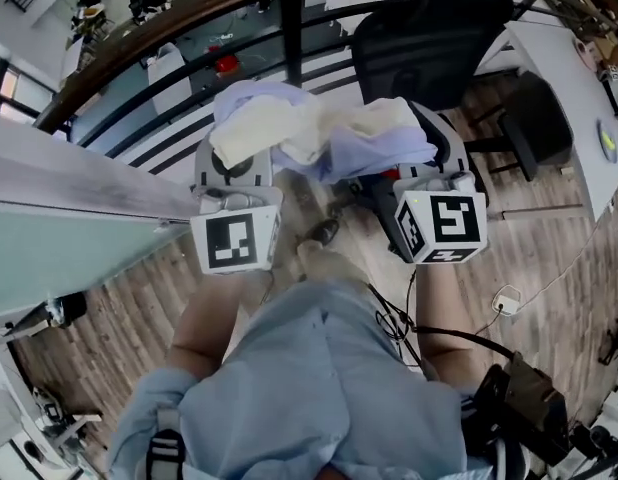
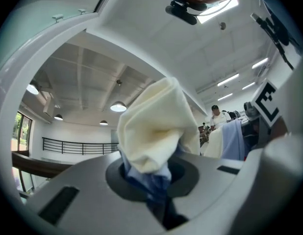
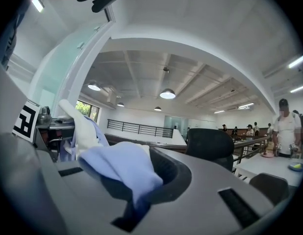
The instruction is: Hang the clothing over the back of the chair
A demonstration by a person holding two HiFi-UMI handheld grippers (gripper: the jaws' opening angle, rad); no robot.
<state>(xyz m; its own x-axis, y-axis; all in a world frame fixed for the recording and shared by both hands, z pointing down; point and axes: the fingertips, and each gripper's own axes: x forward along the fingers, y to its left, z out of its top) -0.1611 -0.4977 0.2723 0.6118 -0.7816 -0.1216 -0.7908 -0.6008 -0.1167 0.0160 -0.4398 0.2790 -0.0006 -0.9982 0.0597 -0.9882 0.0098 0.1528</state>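
Cream and pale lavender-blue clothing (image 1: 319, 128), black chair (image 1: 429, 33), grey-brown wood-grain floor (image 1: 549, 258)

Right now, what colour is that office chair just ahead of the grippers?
The chair is black; the head view shows it best.

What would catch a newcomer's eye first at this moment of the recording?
A bunched cream and pale-blue clothing is held up in the middle of the head view, with the left tongs shut on one end and the right tongs shut on the other. Just beyond it, at the top right, stands a black chair with nothing on its back yet.
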